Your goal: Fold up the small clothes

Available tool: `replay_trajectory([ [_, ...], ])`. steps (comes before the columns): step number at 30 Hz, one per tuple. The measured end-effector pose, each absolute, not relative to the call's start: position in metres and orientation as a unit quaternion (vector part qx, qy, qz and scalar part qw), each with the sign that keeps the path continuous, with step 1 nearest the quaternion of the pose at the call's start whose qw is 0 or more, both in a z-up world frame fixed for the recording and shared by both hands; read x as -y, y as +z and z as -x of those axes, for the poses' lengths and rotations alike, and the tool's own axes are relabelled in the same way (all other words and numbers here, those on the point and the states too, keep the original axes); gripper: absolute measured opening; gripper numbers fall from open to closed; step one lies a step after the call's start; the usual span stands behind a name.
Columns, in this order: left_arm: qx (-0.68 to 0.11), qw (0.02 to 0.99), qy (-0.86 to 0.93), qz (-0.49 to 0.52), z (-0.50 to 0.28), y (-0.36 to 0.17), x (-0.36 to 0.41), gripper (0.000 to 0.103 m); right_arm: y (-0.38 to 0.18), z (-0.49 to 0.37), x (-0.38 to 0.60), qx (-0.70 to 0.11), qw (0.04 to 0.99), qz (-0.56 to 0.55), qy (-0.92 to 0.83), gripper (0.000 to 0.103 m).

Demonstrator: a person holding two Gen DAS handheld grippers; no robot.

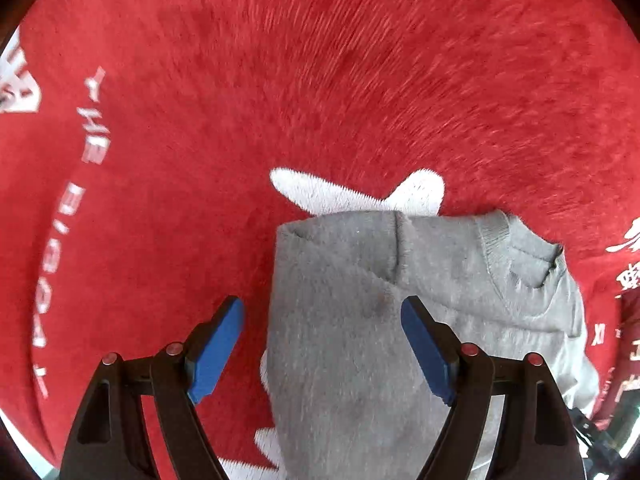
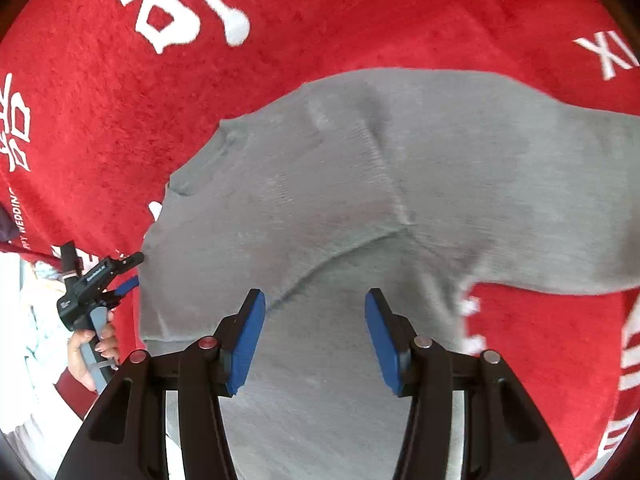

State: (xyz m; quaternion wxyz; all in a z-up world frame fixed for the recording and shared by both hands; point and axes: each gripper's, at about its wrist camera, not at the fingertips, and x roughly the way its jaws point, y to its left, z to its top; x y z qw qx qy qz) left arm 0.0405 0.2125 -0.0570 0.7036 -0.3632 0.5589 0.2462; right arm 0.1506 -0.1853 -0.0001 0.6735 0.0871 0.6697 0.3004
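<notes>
Your left gripper (image 1: 322, 344) is spread wide above the grey sweater (image 1: 360, 340), grasping nothing. Your right gripper (image 2: 314, 340) is likewise released, its blue pads (image 2: 248, 344) apart over the same knit. That sweater lies partly folded on a red plush cloth (image 2: 100, 120) with white lettering (image 2: 188, 4), its ribbed neckline (image 1: 520, 264) showing.

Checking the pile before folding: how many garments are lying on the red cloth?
1: a grey sweater spread on the red cloth, below both open grippers, the left gripper and the right gripper. Others may lie outside the views.
</notes>
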Motion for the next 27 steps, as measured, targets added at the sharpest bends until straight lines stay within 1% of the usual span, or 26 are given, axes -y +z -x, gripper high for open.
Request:
replay_trajectory([
  [3, -0.557, 0.711, 0.241, 0.354, -0.041, -0.058, -0.215, 0.081, -0.008, -0.154, 0.182, -0.677, 0.668, -0.11, 0.29, 0.056],
  [4, -0.556, 0.714, 0.24, 0.352, -0.041, -0.057, -0.215, 0.064, -0.009, -0.156, 0.181, -0.676, 0.669, -0.12, 0.285, 0.056],
  [5, -0.554, 0.717, 0.239, 0.35, -0.041, -0.055, -0.215, 0.051, -0.01, -0.157, 0.18, -0.677, 0.669, -0.13, 0.279, 0.055],
  [6, -0.552, 0.718, 0.239, 0.349, -0.042, -0.053, -0.213, 0.03, -0.011, -0.16, 0.182, -0.679, 0.667, -0.139, 0.273, 0.053],
  [7, -0.547, 0.719, 0.24, 0.356, -0.04, -0.051, -0.217, 0.026, -0.011, -0.161, 0.182, -0.68, 0.667, -0.142, 0.269, 0.034],
  [8, -0.541, 0.721, 0.24, 0.361, -0.037, -0.052, -0.225, 0.019, -0.012, -0.162, 0.181, -0.684, 0.665, -0.142, 0.264, 0.007],
  [9, -0.537, 0.722, 0.24, 0.364, -0.035, -0.051, -0.229, 0.014, -0.012, -0.164, 0.182, -0.688, 0.661, -0.145, 0.263, 0.007],
  [12, -0.532, 0.731, 0.252, 0.344, -0.026, -0.05, -0.244, 0.014, -0.002, -0.165, 0.174, -0.671, 0.667, -0.153, 0.285, 0.007],
  [14, -0.536, 0.724, 0.261, 0.348, -0.019, -0.056, -0.253, 0.014, 0.002, -0.164, 0.168, -0.664, 0.671, -0.146, 0.297, 0.007],
  [17, -0.517, 0.718, 0.268, 0.381, -0.009, -0.058, -0.267, 0.014, -0.009, -0.164, 0.166, -0.673, 0.673, -0.125, 0.279, 0.007],
  [21, -0.538, 0.71, 0.289, 0.352, -0.005, -0.049, -0.261, 0.014, -0.023, -0.161, 0.178, -0.682, 0.669, -0.144, 0.258, 0.008],
  [24, -0.56, 0.705, 0.288, 0.326, -0.005, -0.043, -0.253, 0.014, -0.018, -0.158, 0.188, -0.684, 0.671, -0.138, 0.25, 0.013],
  [27, -0.567, 0.706, 0.287, 0.313, 0.001, -0.034, -0.24, 0.014, -0.011, -0.155, 0.196, -0.686, 0.675, -0.12, 0.245, 0.023],
])
